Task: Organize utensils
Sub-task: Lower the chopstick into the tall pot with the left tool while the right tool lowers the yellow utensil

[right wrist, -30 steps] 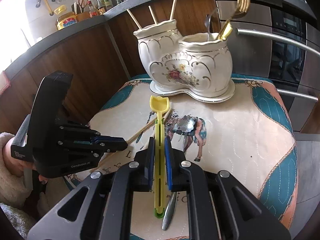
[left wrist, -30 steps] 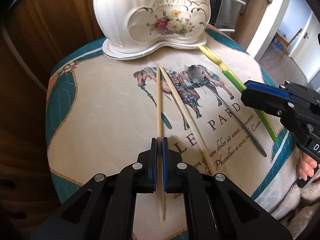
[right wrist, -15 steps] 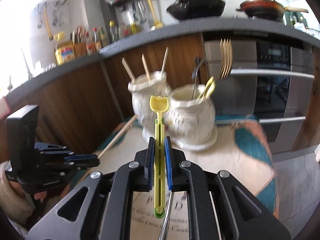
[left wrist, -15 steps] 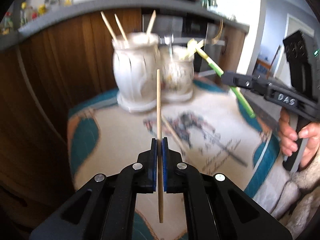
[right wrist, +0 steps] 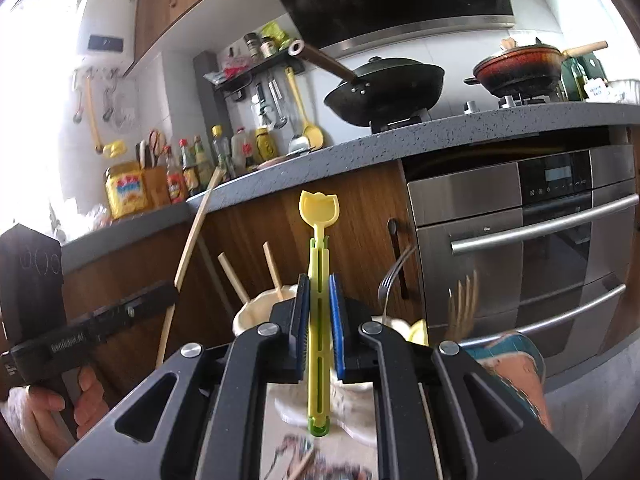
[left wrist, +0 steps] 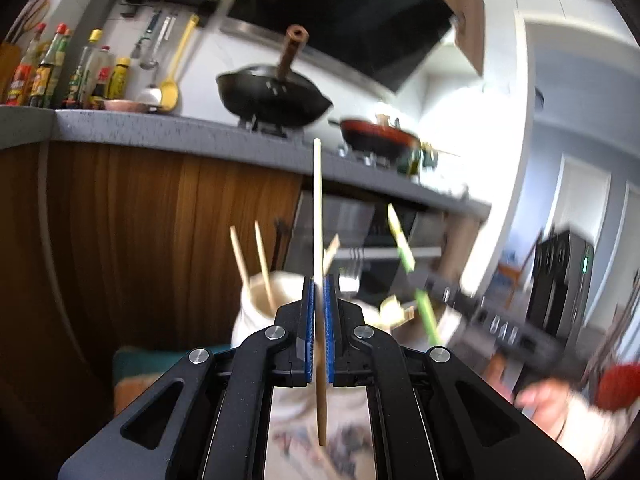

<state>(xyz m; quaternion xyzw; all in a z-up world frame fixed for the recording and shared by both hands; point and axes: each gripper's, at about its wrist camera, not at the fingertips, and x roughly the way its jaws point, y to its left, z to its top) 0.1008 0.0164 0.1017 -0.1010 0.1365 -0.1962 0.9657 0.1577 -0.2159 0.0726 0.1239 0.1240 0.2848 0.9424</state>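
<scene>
Left gripper [left wrist: 318, 334] is clamped on a wooden chopstick [left wrist: 318, 216], right gripper [right wrist: 319, 330] on the yellow-green utensil [right wrist: 319, 312], both standing upright along the fingers. The ceramic holder [right wrist: 260, 312] sits just beyond and below both tips, chopsticks already in its left compartment, so I'd guess each needs tipping downward to drop in.

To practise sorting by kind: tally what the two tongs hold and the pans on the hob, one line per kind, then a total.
Wooden chopstick: 1, in the left tongs
Yellow-green plastic utensil: 1, in the right tongs
Black wok: 1
Red pan: 1
Total: 4
</scene>
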